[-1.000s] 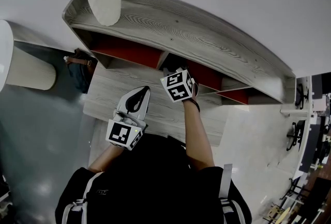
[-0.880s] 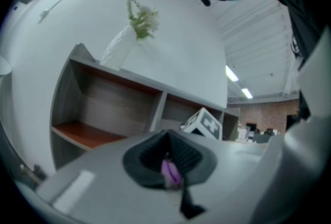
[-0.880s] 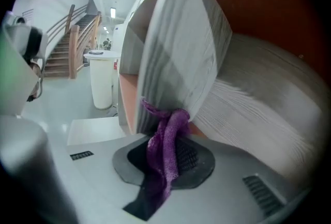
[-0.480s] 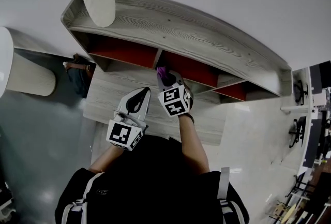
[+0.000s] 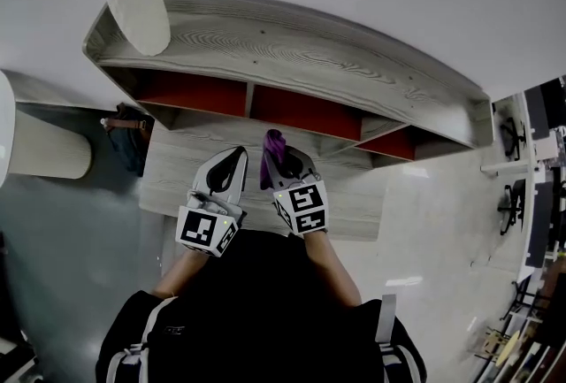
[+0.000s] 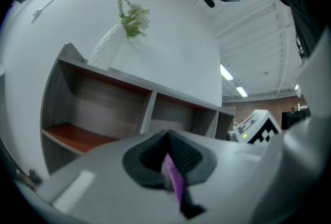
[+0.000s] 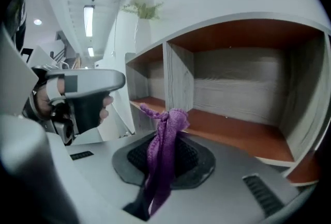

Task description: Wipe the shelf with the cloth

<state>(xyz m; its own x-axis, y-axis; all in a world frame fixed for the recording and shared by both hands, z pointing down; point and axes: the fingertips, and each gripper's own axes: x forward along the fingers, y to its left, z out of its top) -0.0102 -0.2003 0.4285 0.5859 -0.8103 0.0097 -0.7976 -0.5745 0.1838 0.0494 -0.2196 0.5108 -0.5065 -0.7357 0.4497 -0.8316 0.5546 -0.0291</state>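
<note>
The grey wooden shelf (image 5: 301, 49) has red-brown compartment floors (image 7: 232, 132). My right gripper (image 5: 283, 162) is shut on a purple cloth (image 5: 271, 153), and it hovers just in front of the shelf's middle compartments, outside them. In the right gripper view the cloth (image 7: 166, 130) stands bunched up out of the jaws of the right gripper (image 7: 164, 148), facing the upright divider (image 7: 178, 80). The left gripper (image 5: 232, 164) is shut and sits beside the right one, to its left. In the left gripper view a thin purple sliver shows in the seam of the left gripper (image 6: 168, 158); I cannot tell what it is.
A white vase with a green plant (image 5: 137, 5) stands on the shelf top at the far left. A lower wooden ledge (image 5: 172, 173) lies under the grippers. A brown bag (image 5: 128, 126) and a rounded white object (image 5: 40, 142) are on the floor to the left.
The right gripper has drawn back out of the middle compartment toward the person, bringing the purple cloth into view. The left gripper has hardly moved.
</note>
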